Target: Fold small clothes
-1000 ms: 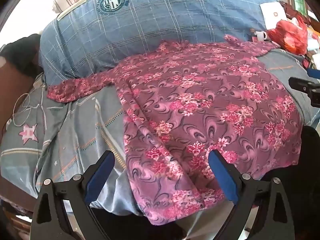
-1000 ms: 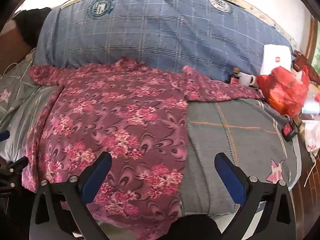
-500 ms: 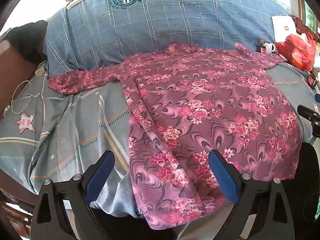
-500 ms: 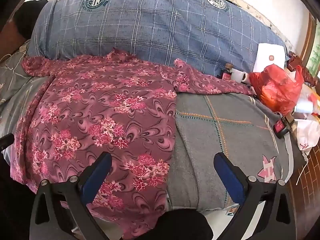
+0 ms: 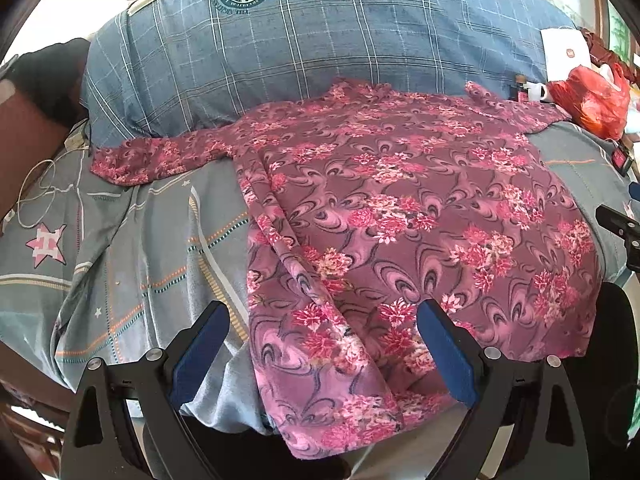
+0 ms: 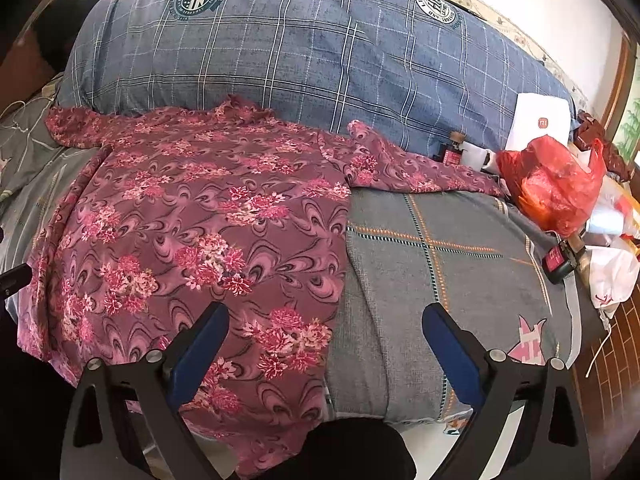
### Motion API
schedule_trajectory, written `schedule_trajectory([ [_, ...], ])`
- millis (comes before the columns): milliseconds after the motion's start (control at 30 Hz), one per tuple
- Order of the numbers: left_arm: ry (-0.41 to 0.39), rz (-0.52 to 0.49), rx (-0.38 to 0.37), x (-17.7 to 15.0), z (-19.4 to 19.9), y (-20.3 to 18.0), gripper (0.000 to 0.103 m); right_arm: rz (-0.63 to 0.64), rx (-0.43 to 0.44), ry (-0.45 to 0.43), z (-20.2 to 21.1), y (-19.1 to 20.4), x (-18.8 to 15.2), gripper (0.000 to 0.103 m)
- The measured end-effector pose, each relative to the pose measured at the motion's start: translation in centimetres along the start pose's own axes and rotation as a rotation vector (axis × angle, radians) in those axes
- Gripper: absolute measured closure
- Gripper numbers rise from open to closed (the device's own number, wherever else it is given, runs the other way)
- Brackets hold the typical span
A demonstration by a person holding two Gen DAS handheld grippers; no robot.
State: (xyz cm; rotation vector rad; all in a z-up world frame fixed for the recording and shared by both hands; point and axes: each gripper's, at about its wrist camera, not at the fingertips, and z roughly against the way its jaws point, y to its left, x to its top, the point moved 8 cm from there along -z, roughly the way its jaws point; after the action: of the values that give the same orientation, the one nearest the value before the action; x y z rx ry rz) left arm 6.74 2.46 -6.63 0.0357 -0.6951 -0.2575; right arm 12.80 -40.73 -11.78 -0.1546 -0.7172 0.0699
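Floral shirt lies spread flat on the bed, sleeves out, apparently ready for folding; left gripper and right gripper hover wide apart, empty, above its hem.

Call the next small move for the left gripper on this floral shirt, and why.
Probably reach the left gripper forward to the sleeve lying out to the left and close on its end, to fold it in over the body. The floral shirt lies spread flat on the bed sheet, both sleeves are still extended, and both grippers are open and empty.
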Motion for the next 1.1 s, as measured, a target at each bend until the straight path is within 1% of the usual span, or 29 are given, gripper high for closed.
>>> schedule_trajectory([
  [300, 0.012, 0.044, -0.031, 0.1, -0.1, 0.6, 0.007, 0.005, -0.002, 0.010, -0.2, -0.3, -0.2, 0.005],
  [567, 0.029, 0.074, -0.037, 0.2, -0.4, 1.3, 0.007, 0.008, 0.007, 0.010, -0.4, -0.3, -0.4, 0.004],
  [1100, 0.035, 0.071, -0.044, 0.6, -0.7, 1.0, 0.007, -0.013, 0.000, 0.015, -0.4, -1.4, -0.4, 0.004],
])
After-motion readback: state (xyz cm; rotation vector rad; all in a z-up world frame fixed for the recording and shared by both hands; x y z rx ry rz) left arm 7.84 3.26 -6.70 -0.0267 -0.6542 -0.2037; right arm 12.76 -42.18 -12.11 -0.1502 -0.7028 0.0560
